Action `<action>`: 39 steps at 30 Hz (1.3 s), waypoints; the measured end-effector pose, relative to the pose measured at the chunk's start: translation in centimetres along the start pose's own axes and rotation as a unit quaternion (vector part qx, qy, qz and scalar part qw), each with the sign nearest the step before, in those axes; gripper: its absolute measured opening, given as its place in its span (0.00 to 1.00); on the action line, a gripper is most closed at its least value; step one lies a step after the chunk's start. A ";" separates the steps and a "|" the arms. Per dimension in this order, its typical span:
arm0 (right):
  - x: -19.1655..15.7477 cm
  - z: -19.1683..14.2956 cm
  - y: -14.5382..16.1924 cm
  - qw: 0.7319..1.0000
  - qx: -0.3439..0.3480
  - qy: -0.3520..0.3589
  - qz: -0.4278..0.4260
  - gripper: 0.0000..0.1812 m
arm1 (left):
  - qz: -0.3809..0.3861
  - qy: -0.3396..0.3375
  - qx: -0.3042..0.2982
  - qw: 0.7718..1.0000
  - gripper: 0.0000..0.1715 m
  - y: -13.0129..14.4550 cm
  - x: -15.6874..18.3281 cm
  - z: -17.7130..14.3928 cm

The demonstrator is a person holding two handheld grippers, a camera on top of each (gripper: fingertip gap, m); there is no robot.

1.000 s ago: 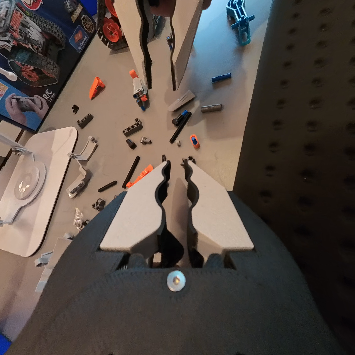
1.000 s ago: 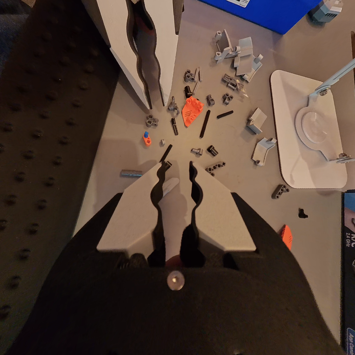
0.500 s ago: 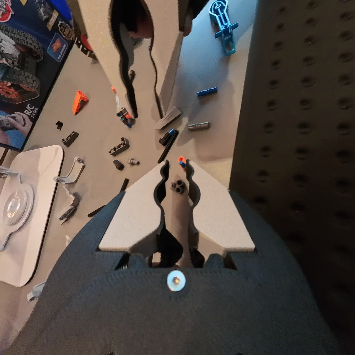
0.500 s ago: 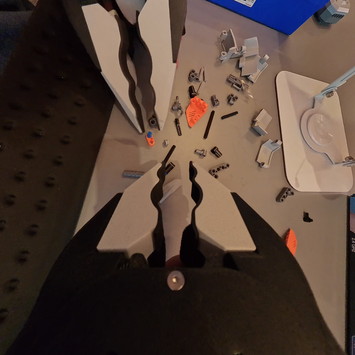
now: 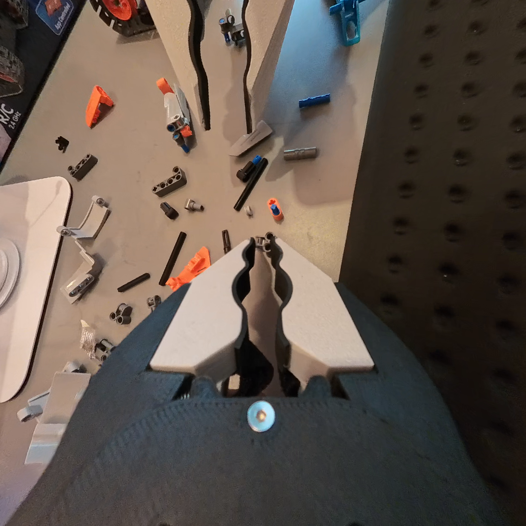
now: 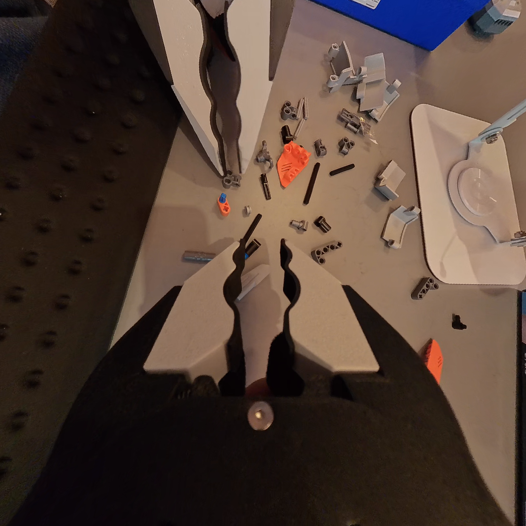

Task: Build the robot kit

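Grey fingertips of the left gripper (image 5: 263,242) pinched a small grey connector (image 6: 231,180) against the table (image 5: 313,71). At two o'clock of it lay an orange bush (image 5: 275,209). Beyond, the right gripper (image 6: 262,242) hovered, jaws parted and empty.

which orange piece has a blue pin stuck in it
The small orange connector, ahead of the left claw near the dark mat. The orange wedge and flat orange panel carry none.
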State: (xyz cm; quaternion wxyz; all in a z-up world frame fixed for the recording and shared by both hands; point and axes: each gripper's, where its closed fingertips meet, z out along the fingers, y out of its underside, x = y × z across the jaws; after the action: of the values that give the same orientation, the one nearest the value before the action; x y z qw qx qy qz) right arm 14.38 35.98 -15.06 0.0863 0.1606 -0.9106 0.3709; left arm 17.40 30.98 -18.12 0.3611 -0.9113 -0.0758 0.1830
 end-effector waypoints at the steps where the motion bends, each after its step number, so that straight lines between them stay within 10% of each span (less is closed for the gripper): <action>1: 0.0 0.0 0.0 1.000 0.000 -0.001 0.001 0.13 | -0.001 0.003 0.001 1.000 0.03 0.0 0.1 0.1; 39: 0.1 -0.2 0.0 1.000 0.006 0.001 0.003 0.12 | -0.014 0.019 0.005 1.000 0.00 0.5 0.2 0.4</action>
State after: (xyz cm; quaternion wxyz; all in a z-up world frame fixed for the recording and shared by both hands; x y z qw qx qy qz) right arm 14.31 36.11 -14.86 0.0851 0.1585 -0.9088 0.3764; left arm 17.45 30.90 -18.80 0.3697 -0.9116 -0.0805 0.1611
